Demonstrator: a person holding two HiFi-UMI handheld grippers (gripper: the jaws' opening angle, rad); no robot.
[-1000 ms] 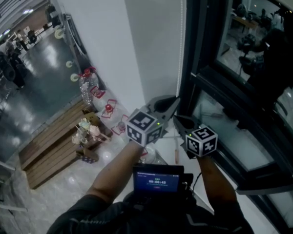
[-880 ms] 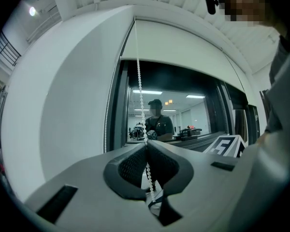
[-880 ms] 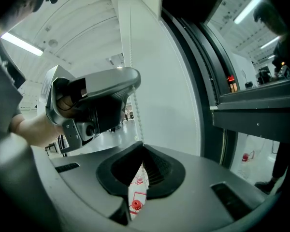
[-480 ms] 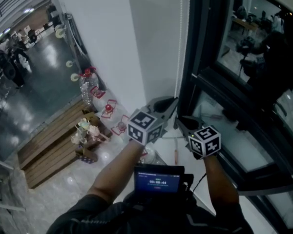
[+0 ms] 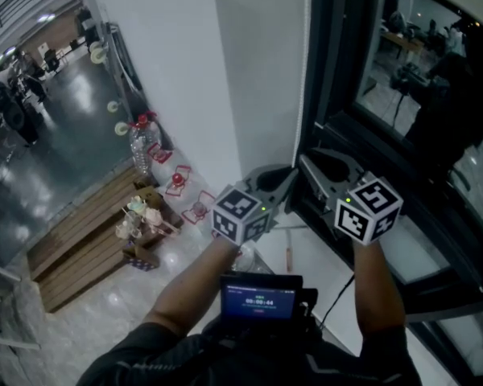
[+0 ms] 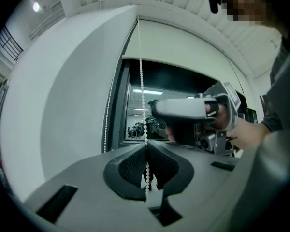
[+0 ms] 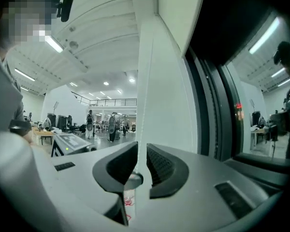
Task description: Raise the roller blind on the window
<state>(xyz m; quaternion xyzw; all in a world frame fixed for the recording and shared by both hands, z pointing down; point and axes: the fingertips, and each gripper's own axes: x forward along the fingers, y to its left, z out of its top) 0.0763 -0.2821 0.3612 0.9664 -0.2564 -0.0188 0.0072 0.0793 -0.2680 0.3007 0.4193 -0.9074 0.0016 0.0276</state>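
A white bead chain [image 5: 306,71] hangs down the edge of the dark window frame [image 5: 330,95]. In the left gripper view this chain [image 6: 141,81] drops from the blind's top corner straight into my left gripper [image 6: 146,148], which is shut on it; a second strand [image 6: 108,110] hangs free to the left. The pale roller blind [image 6: 183,47] covers only the window's top. My right gripper [image 5: 307,162] is higher than the left gripper [image 5: 288,174], close to the chain. The right gripper's [image 7: 141,159] jaws have just been opening; a narrow gap shows, with nothing pressed between the pads.
A white sill [image 5: 310,252] runs below the glass [image 5: 435,79], which mirrors a dark figure. Down left stand water bottles [image 5: 145,139], small red stands [image 5: 177,179] and a box of pale items [image 5: 143,214] on wooden boards. A screen device [image 5: 260,296] sits at my chest.
The right gripper has risen from beside and below the left one to above it, and its jaws have parted. The left gripper has stayed put on the chain.
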